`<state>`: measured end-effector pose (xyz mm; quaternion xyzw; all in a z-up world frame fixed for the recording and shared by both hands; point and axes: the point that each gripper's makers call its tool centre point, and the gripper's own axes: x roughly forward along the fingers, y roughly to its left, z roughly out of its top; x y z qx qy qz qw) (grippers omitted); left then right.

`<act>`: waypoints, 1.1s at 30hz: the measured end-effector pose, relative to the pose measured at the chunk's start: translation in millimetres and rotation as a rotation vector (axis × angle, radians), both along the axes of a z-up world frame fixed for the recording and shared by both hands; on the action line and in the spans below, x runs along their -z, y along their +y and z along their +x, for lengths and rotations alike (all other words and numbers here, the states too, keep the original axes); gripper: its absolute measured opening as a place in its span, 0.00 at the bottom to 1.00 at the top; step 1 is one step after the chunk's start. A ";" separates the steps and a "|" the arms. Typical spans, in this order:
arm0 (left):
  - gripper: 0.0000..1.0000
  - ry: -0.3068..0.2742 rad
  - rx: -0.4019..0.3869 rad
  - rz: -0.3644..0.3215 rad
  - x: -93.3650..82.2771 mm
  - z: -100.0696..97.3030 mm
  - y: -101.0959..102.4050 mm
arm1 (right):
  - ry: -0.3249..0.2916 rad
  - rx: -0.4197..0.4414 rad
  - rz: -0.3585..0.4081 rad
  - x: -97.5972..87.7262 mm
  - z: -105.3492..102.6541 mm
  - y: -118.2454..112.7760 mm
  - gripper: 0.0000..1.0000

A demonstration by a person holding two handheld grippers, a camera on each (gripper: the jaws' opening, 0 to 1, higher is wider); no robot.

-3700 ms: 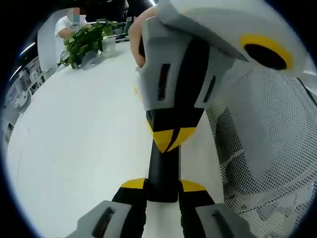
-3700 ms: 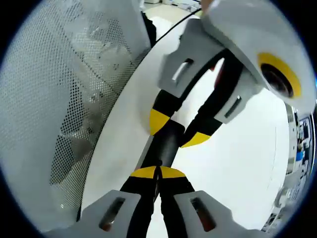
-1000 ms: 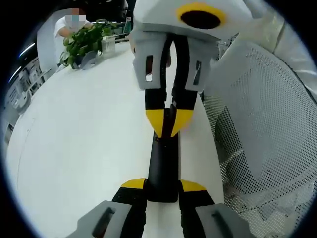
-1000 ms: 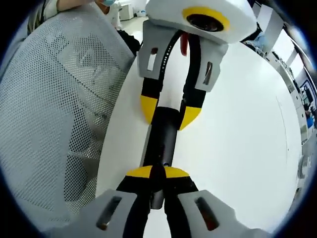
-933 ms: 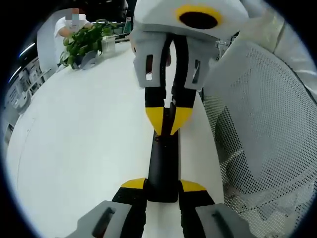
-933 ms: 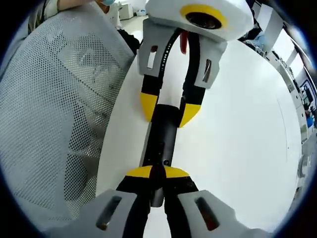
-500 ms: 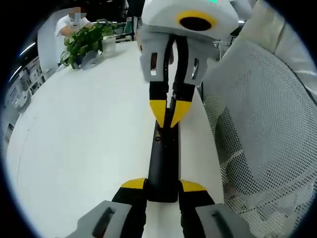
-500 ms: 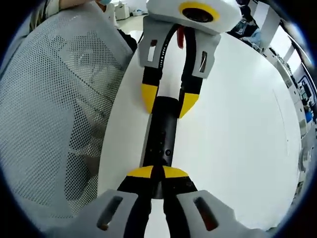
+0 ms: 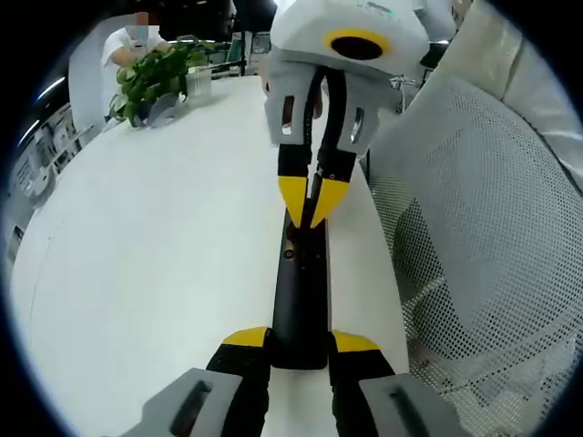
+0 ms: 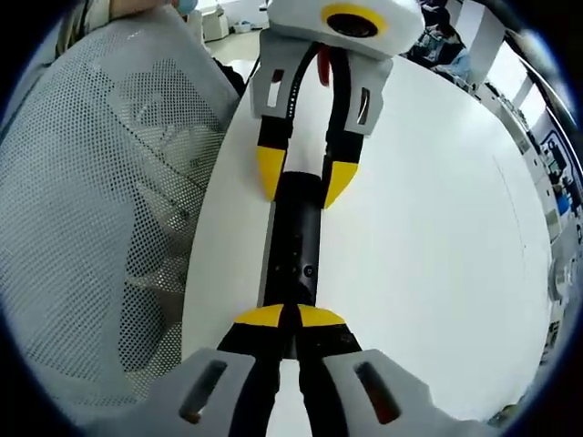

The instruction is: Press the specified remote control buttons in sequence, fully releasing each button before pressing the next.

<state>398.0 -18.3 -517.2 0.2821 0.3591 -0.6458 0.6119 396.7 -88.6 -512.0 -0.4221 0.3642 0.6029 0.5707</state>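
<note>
A slim black remote lies lengthwise on the white table, close to its edge. My left gripper is shut on the remote's near end, one yellow tip on each side. My right gripper comes in from the far end, jaws shut, tips down on the remote just past a small button. In the right gripper view, my right gripper is shut over the remote, small buttons showing just ahead of its tips. The left gripper clasps the opposite end.
A white mesh chair back stands right against the table edge beside the remote and also appears as the mesh chair. A green potted plant and a person are at the table's far end. Open tabletop lies beyond the remote.
The right gripper, jaws closed together, has drawn back along the remote, away from the left gripper, since a second ago. The left gripper and remote have stayed put.
</note>
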 end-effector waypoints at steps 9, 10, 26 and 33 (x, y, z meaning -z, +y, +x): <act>0.24 -0.003 -0.003 -0.005 -0.3 -0.5 -0.1 | -0.015 0.057 0.059 -1.7 -0.9 -5.4 0.02; 0.24 -0.005 -0.001 -0.004 -0.3 -0.4 -0.1 | -0.023 0.050 0.059 -1.7 -1.0 -7.1 0.02; 0.24 -0.014 -0.009 -0.006 -1.1 -1.0 0.1 | -0.018 0.187 0.141 -3.3 2.1 -16.0 0.01; 0.24 -0.041 -0.010 -0.002 -0.4 -1.3 -0.9 | -0.023 0.231 0.132 -3.6 2.1 -14.7 0.01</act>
